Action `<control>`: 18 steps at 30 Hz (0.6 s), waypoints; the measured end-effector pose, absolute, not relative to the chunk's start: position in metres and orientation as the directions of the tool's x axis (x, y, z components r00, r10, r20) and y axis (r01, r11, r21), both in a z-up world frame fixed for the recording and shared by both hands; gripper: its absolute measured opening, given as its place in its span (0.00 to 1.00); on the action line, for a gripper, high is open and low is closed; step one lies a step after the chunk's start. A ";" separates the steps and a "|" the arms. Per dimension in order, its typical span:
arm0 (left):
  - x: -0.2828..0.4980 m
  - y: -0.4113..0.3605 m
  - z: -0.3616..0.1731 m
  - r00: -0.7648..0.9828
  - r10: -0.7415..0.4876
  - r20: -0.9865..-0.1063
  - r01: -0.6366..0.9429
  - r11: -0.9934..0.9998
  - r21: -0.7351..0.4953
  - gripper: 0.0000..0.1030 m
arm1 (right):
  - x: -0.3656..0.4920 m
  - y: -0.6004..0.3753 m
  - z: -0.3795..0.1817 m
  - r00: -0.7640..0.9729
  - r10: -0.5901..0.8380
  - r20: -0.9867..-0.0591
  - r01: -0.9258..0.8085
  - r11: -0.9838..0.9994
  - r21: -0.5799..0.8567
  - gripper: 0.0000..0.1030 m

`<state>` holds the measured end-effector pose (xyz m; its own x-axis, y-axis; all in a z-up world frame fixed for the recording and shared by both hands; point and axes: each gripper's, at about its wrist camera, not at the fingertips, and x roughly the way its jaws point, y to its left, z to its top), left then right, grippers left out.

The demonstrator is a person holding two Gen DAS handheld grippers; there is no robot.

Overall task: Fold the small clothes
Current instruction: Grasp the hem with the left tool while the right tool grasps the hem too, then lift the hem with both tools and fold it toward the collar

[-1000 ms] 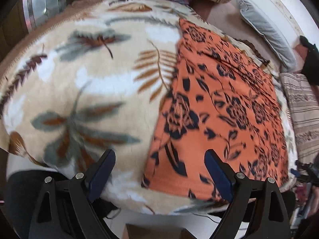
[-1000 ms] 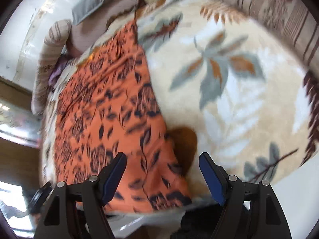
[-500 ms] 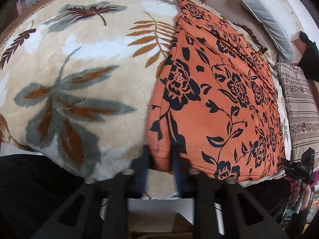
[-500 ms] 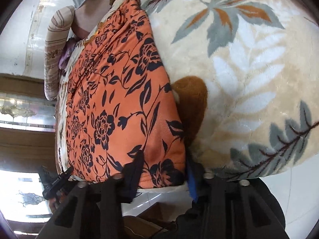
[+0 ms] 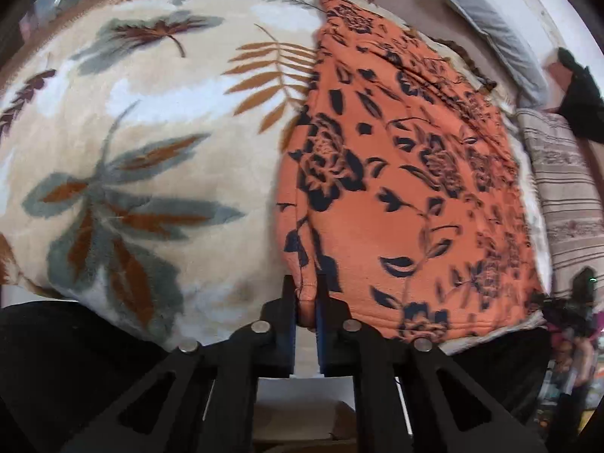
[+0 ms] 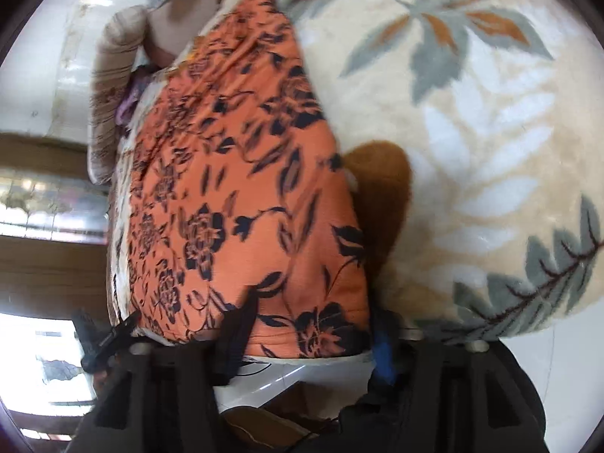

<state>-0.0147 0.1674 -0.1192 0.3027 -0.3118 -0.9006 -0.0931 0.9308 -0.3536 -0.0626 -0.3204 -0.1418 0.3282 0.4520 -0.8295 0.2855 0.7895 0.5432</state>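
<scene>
An orange garment with a dark floral print (image 5: 407, 173) lies flat on a cream leaf-patterned blanket (image 5: 143, 143). My left gripper (image 5: 305, 302) is shut on the garment's near left corner at the bed's front edge. In the right wrist view the same garment (image 6: 234, 188) lies to the left on the blanket (image 6: 472, 132). My right gripper (image 6: 309, 324) straddles the garment's near right corner, its jaws still apart with the cloth's hem between them. That view is blurred.
Striped pillows (image 5: 566, 196) and a grey pillow (image 5: 490, 26) lie at the bed's far side. A striped bolster (image 6: 113, 87) sits at the head. The other gripper (image 6: 102, 336) shows at the garment's far corner. Floor lies below the bed's edge.
Both grippers moved from above the bed to the garment's near hem. The left closed on its corner. The right narrowed around the other corner.
</scene>
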 end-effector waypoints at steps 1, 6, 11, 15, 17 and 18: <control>-0.014 0.169 -0.113 0.322 -0.324 -0.890 -0.090 0.925 -0.370 0.08 | -0.063 -0.320 -0.139 0.332 0.451 -0.828 0.279 0.792 0.543 0.08; -0.008 0.177 -0.070 0.430 -0.365 -0.826 -0.066 0.900 -0.431 0.08 | -0.061 -0.329 -0.104 0.457 0.498 -0.737 0.251 0.723 0.644 0.08; 0.007 0.170 -0.105 0.286 -0.323 -0.902 -0.097 0.927 -0.363 0.08 | -0.054 -0.336 -0.132 0.406 0.525 -0.748 0.311 0.690 0.654 0.08; 0.036 0.170 -0.065 0.365 -0.345 -0.865 -0.040 0.922 -0.385 0.08 | -0.035 -0.342 -0.118 0.441 0.553 -0.706 0.269 0.670 0.692 0.08; 0.066 0.164 -0.034 0.430 -0.354 -0.831 -0.004 0.919 -0.394 0.08 | -0.008 -0.342 -0.090 0.490 0.558 -0.669 0.209 0.670 0.712 0.08; 0.082 0.160 -0.022 0.454 -0.364 -0.813 0.011 0.915 -0.403 0.08 | 0.009 -0.344 -0.075 0.521 0.559 -0.645 0.176 0.669 0.722 0.08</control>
<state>0.0815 0.1605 -0.0221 0.4543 -0.3639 -0.8132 0.0107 0.9149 -0.4034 0.0090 -0.3442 -0.0752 0.5205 0.5590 -0.6454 0.1761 0.6694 0.7217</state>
